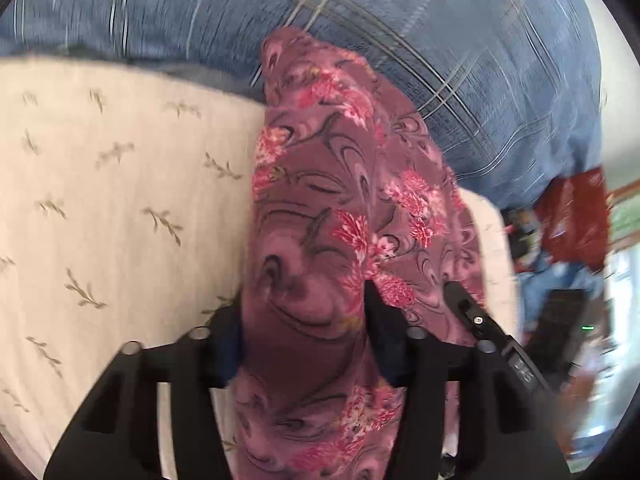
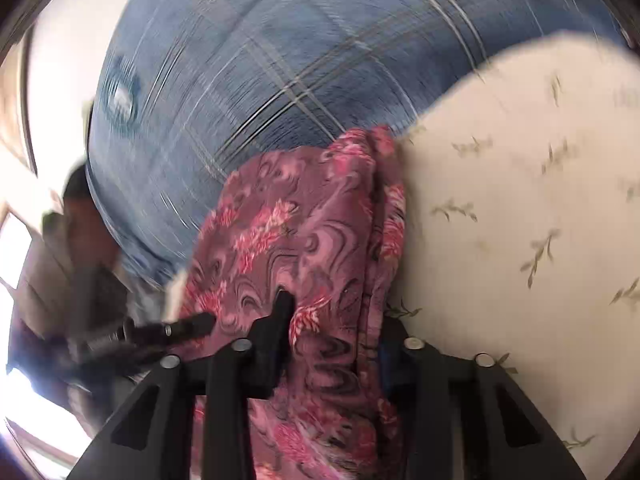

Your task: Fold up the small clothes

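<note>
Bunching between left gripper [image 1: 304, 344] fingers: floral garment [image 1: 332, 216], pinched.

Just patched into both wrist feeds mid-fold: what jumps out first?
A pink flowered cloth fills the middle of both views, pinched by the left gripper and the right gripper alike. Behind it lies a blue plaid cover, with a cream leaf-print sheet beside it.

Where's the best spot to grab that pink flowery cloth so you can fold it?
Probably along its top edge, one hand-held gripper per side. The pink flowery cloth hangs bunched between the left hand-held gripper and the right hand-held gripper, both already gripping it; the far end droops toward the cream leaf-print sheet.
</note>
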Tool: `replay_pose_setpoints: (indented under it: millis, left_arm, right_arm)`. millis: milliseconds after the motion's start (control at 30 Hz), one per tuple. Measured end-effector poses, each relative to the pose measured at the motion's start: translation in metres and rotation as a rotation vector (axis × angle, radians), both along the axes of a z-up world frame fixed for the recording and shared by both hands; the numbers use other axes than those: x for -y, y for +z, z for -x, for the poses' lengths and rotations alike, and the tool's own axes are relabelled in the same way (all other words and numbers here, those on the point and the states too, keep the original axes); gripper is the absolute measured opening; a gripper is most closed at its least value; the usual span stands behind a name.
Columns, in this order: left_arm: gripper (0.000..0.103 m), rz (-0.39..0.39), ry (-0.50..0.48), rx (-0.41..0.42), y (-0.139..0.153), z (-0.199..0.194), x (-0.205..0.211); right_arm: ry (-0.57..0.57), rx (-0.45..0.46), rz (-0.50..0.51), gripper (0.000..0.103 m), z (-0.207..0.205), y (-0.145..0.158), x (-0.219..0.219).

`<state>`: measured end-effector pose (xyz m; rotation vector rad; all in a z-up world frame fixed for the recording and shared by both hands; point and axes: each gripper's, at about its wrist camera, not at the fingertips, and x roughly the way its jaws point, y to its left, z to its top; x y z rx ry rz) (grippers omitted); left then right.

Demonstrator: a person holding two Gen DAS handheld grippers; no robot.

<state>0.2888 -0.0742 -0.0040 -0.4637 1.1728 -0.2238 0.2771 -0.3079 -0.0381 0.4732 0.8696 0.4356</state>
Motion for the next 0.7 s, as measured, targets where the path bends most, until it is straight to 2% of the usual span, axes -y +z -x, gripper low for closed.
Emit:
replay_pose_setpoints:
  millis: [33,100,133,200,400,567,700]
  left_arm:
    - [0.036,-0.041,-0.011,0.030,0.005,0.003,0.006]
    - [0.033,-0.171,-0.037,0.101,0.016,0.012,0.023]
    - [0.032,-0.208,-0.042,0.121,0.020,0.015,0.028]
    - [0.031,-0.228,-0.041,0.135,0.025,0.020,0.029]
    - [0.031,-0.174,-0.034,0.140,0.044,0.043,0.005]
    - [0.031,-0.174,-0.028,0.172,0.062,0.073,-0.013]
    - [0.031,-0.165,0.001,0.169,0.066,0.097,-0.034]
  right_arm:
    - [-0.006,0.024,0.064,0.029,0.005,0.004,-0.008]
    - [-0.021,0.076,0.205,0.026,0.011,0.017,-0.027]
    - [-0.029,0.099,0.263,0.025,0.015,0.022,-0.034]
    - [-0.053,0.139,0.332,0.021,0.023,0.029,-0.043]
    - [-0.089,0.193,0.287,0.017,0.054,0.053,-0.042]
    - [-0.067,0.218,0.263,0.016,0.080,0.064,-0.059]
    - [-0.038,0.245,0.230,0.016,0.101,0.077,-0.083]
